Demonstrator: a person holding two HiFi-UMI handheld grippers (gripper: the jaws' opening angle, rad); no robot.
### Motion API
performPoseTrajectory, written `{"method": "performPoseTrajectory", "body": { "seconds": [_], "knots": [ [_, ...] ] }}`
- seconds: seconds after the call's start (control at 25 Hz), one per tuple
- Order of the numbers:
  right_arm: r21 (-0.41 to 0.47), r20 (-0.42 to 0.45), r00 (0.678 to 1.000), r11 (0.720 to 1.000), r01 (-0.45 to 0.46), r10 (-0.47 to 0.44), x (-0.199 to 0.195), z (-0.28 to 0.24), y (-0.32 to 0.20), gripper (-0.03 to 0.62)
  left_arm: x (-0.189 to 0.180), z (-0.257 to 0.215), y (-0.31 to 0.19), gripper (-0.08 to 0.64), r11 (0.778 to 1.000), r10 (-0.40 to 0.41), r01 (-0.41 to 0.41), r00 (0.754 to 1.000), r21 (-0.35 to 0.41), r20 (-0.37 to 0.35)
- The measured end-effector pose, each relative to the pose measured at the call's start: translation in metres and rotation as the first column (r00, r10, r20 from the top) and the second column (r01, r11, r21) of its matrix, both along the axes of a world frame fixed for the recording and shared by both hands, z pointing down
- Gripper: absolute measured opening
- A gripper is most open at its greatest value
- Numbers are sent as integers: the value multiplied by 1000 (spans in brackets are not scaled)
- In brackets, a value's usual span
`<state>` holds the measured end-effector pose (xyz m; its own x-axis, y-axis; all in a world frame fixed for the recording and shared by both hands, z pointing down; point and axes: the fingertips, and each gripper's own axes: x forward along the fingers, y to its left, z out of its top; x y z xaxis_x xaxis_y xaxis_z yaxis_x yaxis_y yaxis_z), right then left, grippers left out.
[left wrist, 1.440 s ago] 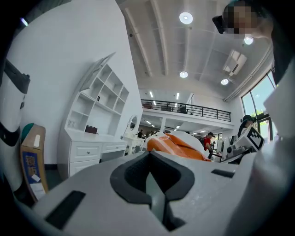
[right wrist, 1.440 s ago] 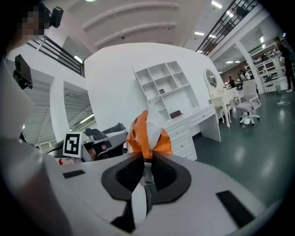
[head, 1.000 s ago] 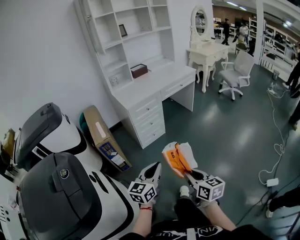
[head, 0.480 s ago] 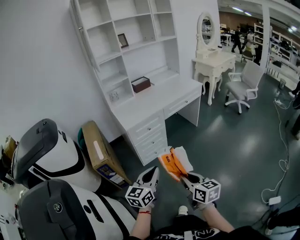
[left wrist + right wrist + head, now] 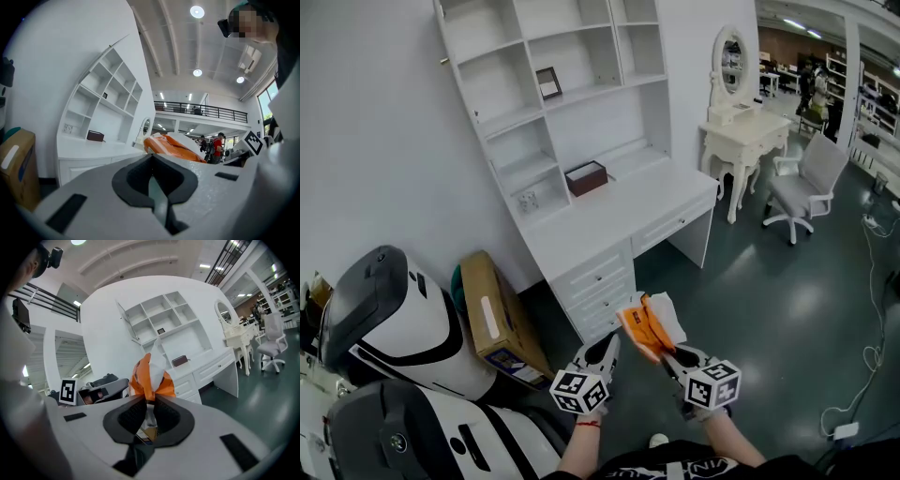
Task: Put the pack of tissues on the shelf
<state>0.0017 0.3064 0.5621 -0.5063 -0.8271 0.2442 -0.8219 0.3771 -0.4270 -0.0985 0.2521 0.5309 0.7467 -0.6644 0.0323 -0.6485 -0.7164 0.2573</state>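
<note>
One-handed carry: pinches the pack of tissues (image 5: 649, 323) by a gathered fold of its orange wrapper between the jaws of the right hand-held gripper (image 5: 149, 401), in mid-air short of the counter's (image 5: 619, 211) front edge and well apart from the shelf (image 5: 581, 89) above it; holds the left hand-held gripper (image 5: 152, 176) just beside, pressed together on nothing. Looks light, soft and crushable, with slick film that may slide out of so thin a pinch, so suits a firm hold low on the bunched wrapper, near the pack's body.
</note>
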Motion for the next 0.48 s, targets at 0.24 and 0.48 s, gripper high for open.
{"method": "performPoseTrajectory", "body": {
  "seconds": [0.24,0.48],
  "knots": [
    [-11,0,1000,1000,21,-21,17,7,-34,37,19,11,-34,5,1000,-9,10,1000,-19,12],
    [-37,6,999,999,35,-35,24,16,-65,37,22,23,-68,5,998,-31,32,999,-53,17]
  ]
}}
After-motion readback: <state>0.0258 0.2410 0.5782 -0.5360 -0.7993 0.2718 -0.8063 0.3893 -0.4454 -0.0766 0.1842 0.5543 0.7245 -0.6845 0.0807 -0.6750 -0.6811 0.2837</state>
